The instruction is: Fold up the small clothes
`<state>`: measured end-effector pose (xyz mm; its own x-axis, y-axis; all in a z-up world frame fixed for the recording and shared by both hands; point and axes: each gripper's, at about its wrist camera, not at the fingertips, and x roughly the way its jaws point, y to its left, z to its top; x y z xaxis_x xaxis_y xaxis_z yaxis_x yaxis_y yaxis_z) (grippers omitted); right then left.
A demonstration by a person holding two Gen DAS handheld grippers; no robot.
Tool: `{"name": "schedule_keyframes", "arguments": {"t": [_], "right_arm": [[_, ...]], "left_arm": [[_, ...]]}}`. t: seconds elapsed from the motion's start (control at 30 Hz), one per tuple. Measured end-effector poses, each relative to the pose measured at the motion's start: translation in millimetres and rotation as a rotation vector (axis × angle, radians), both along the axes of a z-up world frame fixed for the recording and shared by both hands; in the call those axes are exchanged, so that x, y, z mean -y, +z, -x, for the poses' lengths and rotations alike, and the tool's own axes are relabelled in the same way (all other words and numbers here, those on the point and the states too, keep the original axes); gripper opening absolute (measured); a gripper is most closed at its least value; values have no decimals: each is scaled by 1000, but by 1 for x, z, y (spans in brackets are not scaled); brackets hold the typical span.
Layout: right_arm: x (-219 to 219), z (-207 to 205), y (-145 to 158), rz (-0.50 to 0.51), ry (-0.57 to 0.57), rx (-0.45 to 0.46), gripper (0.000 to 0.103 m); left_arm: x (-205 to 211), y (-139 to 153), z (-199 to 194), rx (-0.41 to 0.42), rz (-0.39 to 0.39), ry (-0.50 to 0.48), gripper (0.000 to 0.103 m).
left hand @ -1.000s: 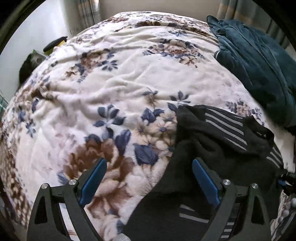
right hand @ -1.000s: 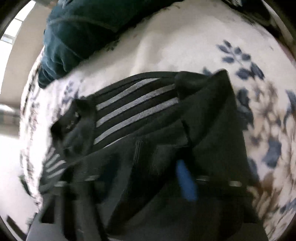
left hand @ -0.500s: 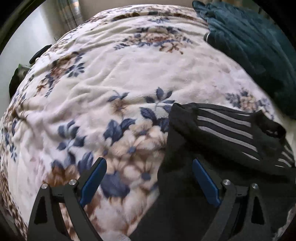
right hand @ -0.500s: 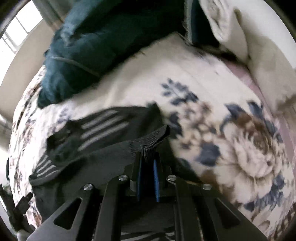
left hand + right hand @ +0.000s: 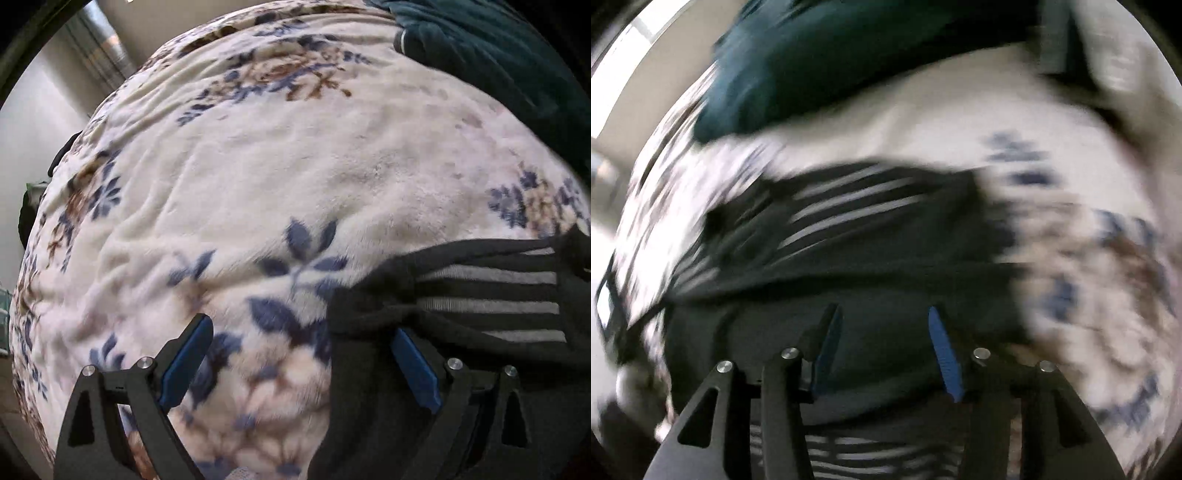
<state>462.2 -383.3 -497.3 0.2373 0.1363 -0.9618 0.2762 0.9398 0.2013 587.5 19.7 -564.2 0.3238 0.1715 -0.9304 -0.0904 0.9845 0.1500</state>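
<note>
Jaws of the right gripper [image 5: 882,347] have just been opening and now stand apart above the black striped garment [image 5: 857,221], nothing pinched between them. The left gripper [image 5: 303,354] is spread wide, its right-hand finger at the garment's near left edge, the other over the floral blanket [image 5: 258,166]. The garment's grey stripes run across, away from the left gripper. Beyond lies a teal fleece [image 5: 498,55]. Heavy blur hides the right view's folds.
</note>
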Motion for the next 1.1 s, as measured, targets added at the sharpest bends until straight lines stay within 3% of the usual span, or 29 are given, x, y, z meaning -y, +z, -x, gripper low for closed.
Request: {"name": "schedule_keyframes", "arguments": {"t": [0.1, 0.2, 0.37, 0.4, 0.47, 0.57, 0.63, 0.73, 0.83, 0.97, 1.1], "right_arm": [[-24, -33, -34, 4, 76, -31, 51], [-24, -61, -47, 137, 87, -4, 51], [45, -43, 6, 201, -119, 68, 52], [60, -30, 17, 202, -150, 94, 56], [69, -13, 23, 210, -120, 119, 75], [57, 0, -13, 296, 128, -38, 77], [68, 22, -35, 344, 137, -119, 77], [101, 46, -42, 245, -27, -137, 77], [117, 67, -25, 120, -166, -97, 77], [116, 99, 8, 15, -222, -42, 77], [116, 137, 48, -32, -233, -44, 77]], "left_arm": [[-1, -1, -6, -1, -5, -7, 103], [-7, 0, -8, -10, 21, -19, 103], [-15, 29, 11, 38, 35, -6, 103], [-15, 35, 15, 53, 38, -2, 103], [-15, 47, 28, 91, 55, 5, 103], [-12, 41, 38, 79, 31, -8, 103], [-17, 25, 38, 28, 11, 6, 103], [-33, 14, 44, -6, 94, 55, 103], [-27, 35, 55, 24, 112, 56, 103], [9, 79, 93, 73, 204, -9, 103], [71, 104, 160, 44, 269, -138, 103]]}}
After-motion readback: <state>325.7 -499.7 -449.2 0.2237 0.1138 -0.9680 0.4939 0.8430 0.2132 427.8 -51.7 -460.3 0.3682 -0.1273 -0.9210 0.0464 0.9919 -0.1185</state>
